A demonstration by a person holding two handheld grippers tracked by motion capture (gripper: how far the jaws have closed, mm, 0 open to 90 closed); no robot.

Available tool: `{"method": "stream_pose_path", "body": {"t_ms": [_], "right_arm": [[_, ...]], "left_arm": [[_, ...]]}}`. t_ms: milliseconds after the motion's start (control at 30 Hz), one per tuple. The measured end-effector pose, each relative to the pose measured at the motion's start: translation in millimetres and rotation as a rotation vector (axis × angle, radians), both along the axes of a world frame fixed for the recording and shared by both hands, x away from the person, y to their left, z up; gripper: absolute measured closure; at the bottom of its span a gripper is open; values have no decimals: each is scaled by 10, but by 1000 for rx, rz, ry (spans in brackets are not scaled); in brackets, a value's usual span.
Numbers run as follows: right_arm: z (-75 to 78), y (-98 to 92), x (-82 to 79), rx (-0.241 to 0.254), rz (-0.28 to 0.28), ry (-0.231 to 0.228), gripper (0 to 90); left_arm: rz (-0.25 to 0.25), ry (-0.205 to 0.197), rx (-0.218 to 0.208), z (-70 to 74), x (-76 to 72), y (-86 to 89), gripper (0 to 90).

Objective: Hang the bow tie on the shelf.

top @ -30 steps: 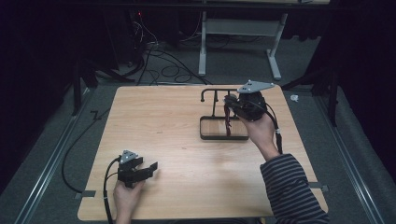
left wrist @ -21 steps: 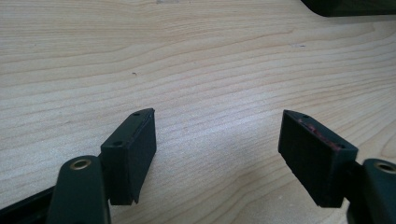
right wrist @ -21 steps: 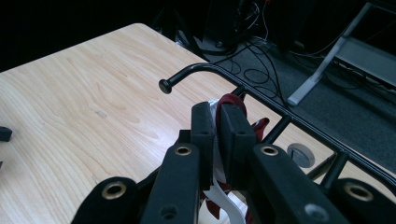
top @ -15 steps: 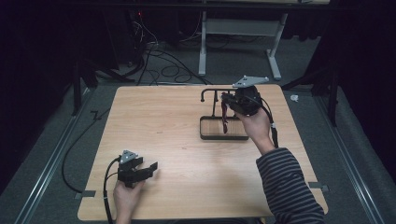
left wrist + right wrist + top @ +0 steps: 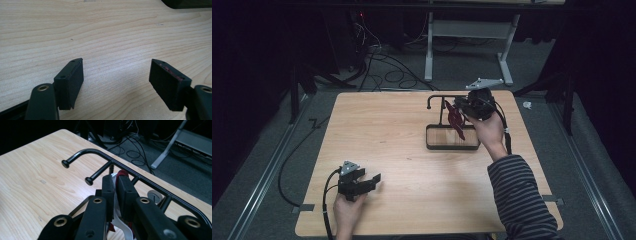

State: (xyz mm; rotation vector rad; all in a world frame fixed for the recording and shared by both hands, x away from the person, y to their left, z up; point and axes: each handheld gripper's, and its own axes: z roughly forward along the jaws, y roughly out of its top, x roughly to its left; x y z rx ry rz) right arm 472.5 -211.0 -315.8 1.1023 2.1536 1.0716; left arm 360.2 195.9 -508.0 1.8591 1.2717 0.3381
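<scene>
A black wire rack [image 5: 452,146] with a top rail and short hooks stands on the wooden table [image 5: 392,135] at the back right. My right gripper [image 5: 460,106] is over that rail, shut on a dark red and white strap [image 5: 455,119] that hangs down over the rack's base. In the right gripper view the jaws [image 5: 115,178] pinch the red and white strap [image 5: 121,173] just behind the two knobbed hooks [image 5: 97,173]. My left gripper [image 5: 374,181] rests at the front left of the table, its jaws [image 5: 116,67] wide open over bare wood.
Beyond the far table edge lie floor cables [image 5: 377,60] and a white desk frame [image 5: 467,35]. A small white object [image 5: 527,105] lies on the floor at the right. A dark edge [image 5: 187,3] crosses the top right of the left gripper view.
My right gripper has moved slightly left and away from the person with the strap, closer over the rack's rail. The left gripper has stayed put.
</scene>
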Motion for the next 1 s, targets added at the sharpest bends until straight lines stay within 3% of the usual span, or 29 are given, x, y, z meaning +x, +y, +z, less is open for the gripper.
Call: {"method": "stream_pose_path", "body": {"t_ms": [533,1000], "right_arm": [[-38,-17,112,-15,-21,-8,853],[-50,-52,115,-14,-28,7,816]], "left_arm": [[0,0,0,0,0,0,282],[-2,1,-1,0,-1,2,283]]}}
